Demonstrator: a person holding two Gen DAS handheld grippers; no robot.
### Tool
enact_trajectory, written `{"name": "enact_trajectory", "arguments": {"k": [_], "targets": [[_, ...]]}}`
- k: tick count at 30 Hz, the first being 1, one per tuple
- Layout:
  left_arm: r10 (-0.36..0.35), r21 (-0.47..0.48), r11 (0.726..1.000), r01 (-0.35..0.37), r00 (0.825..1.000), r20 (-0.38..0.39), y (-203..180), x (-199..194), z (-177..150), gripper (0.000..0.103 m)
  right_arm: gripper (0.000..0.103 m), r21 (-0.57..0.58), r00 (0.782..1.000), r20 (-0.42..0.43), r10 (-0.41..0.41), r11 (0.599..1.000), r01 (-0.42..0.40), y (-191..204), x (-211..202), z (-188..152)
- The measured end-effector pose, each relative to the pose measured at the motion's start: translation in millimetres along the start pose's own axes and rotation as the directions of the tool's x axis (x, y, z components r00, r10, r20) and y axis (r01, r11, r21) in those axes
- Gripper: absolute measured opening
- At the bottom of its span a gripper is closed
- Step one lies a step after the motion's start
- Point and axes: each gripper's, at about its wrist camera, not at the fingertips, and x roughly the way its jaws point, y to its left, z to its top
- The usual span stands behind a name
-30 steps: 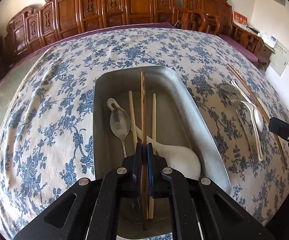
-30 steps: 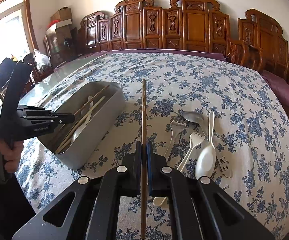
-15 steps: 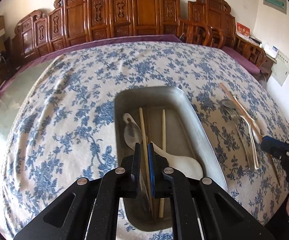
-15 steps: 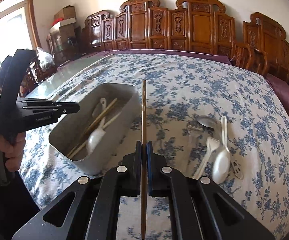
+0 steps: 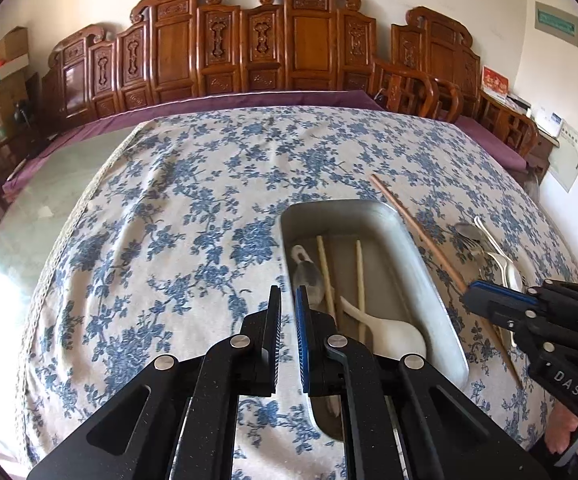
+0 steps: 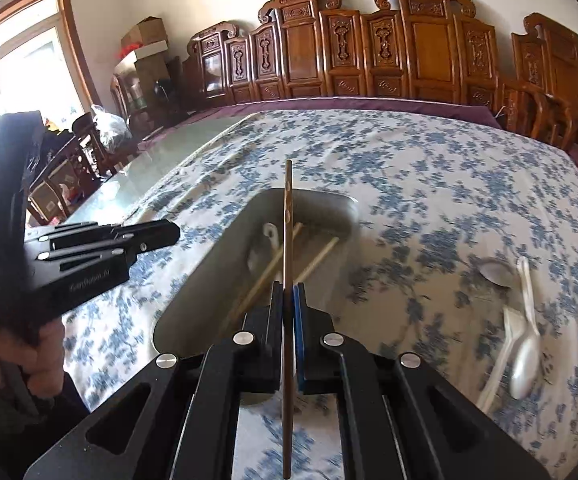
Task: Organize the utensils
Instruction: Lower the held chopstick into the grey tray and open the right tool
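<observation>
Right hand-held gripper (image 6: 287, 300): clamped on dark chopstick (image 6: 287, 216); lower it lengthwise into metal tray (image 6: 193, 296) beside pale chopsticks (image 6: 273, 268). Left hand-held gripper (image 5: 287, 312): nearly closed, empty

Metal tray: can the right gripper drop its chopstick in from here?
Probably yes. The right gripper is shut on the dark chopstick, which points over the open tray. The left gripper sits off to the side, empty.
</observation>
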Motion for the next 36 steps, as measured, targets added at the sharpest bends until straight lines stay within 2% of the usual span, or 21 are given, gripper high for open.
{"name": "enact_trajectory", "arguments": {"k": [10, 24, 31, 36], "targets": [[0.030, -0.037, 0.999, -0.030, 1.000, 0.003, 19.9, -1.7, -1.0, 0.006, 0.006, 0.094, 0.998, -0.037, 0.052, 0.994, -0.048, 7.1, 36.7, 13.3], [0.046, -0.045, 0.998, -0.047, 0.999, -0.006, 22.2, 1.3, -1.5, 0.006, 0.007, 0.139, 0.995, -0.083, 0.047, 0.990, -0.035, 7.5, 72.5, 11.0], [0.037, -0.042, 0.998, -0.037, 0.999, -0.003, 18.5, 0.2, -1.2, 0.006, 0.008, 0.134, 0.997, -0.058, 0.050, 0.990, -0.042, 2.2, 62.5, 11.8], [0.008, -0.042, 0.999, -0.008, 1.000, 0.013, 8.0, -3.2, 0.9, 0.007, 0.008, 0.077, 1.000, -0.005, 0.008, 0.997, -0.007, -10.5, 26.2, 9.5]]}}
